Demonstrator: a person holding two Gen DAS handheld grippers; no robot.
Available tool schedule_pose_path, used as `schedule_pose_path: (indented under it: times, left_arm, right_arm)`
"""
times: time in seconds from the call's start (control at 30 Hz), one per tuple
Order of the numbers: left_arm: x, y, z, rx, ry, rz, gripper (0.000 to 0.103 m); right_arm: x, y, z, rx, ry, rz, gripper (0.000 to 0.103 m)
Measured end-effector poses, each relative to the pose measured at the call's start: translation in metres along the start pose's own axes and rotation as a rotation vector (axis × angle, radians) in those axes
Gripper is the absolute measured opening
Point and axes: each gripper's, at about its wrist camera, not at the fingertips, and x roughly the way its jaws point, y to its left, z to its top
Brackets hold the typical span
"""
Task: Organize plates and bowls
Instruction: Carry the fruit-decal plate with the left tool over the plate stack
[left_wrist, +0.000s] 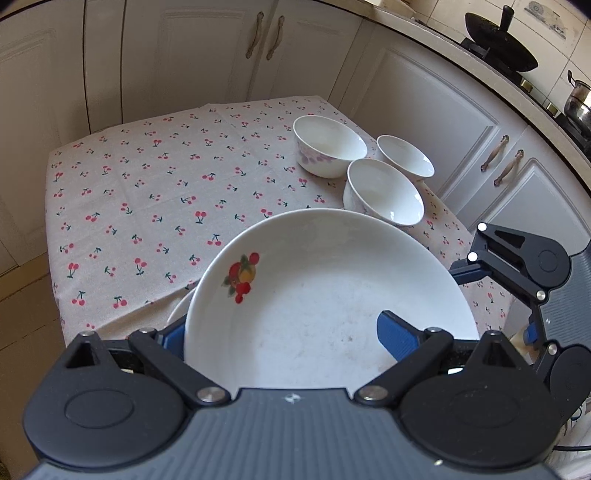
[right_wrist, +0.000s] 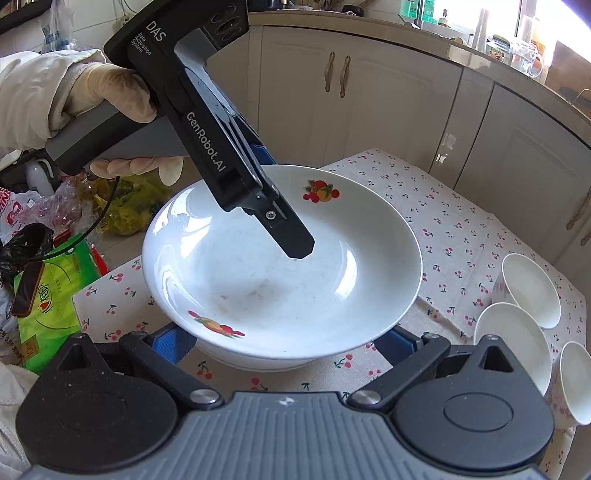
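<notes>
Nearest my left wrist camera, the left gripper (left_wrist: 284, 332) straddles the rim of the deep plate (left_wrist: 325, 295): one blue finger (left_wrist: 397, 334) lies inside the dish, the other sits outside below the rim, so I read it as clamped on the plate. A second white rim (left_wrist: 177, 310) peeks out beneath the plate's left edge; I cannot tell what it belongs to.

From my right wrist camera, the right gripper (right_wrist: 284, 343) has its blue fingers (right_wrist: 171, 341) spread wide on either side of the same plate (right_wrist: 258, 288), below its rim; whether they touch it I cannot tell. The plate carries fruit decals near both the close and far rims and stands over the cherry-print tablecloth (right_wrist: 461, 229). The left gripper body (right_wrist: 207, 122), held by a gloved hand (right_wrist: 110, 96), reaches down into the dish.

Farther along the table, three small white bowls (left_wrist: 384, 195) cluster together at the right side, well apart from the plate. Beyond them stand cream cabinets (left_wrist: 184, 55), with a dark wok (left_wrist: 498, 44) on the counter.
</notes>
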Motion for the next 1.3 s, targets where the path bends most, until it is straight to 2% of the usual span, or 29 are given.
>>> schedule_pose_path:
  times: [0.53, 0.9, 1.23, 1.3]
  left_arm:
    - [0.022, -0.002, -0.030, -0.019, 0.049, -0.021, 0.098]
    - [0.034, 0.008, -0.029, -0.030, 0.084, -0.021, 0.098]
    - [0.043, 0.013, -0.022, -0.011, 0.137, 0.006, 0.098]
    - [0.045, 0.011, -0.020, 0.011, 0.160, 0.030, 0.098]
  right_arm:
    - [0.005, 0.021, -0.022, 0.020, 0.058, -0.005, 0.103]
    - [0.015, 0.018, -0.020, 0.031, 0.092, -0.006, 0.103]
    - [0.020, 0.014, -0.016, 0.039, 0.099, 0.006, 0.103]
    - [0.020, 0.013, -0.015, 0.042, 0.101, 0.012, 0.103]
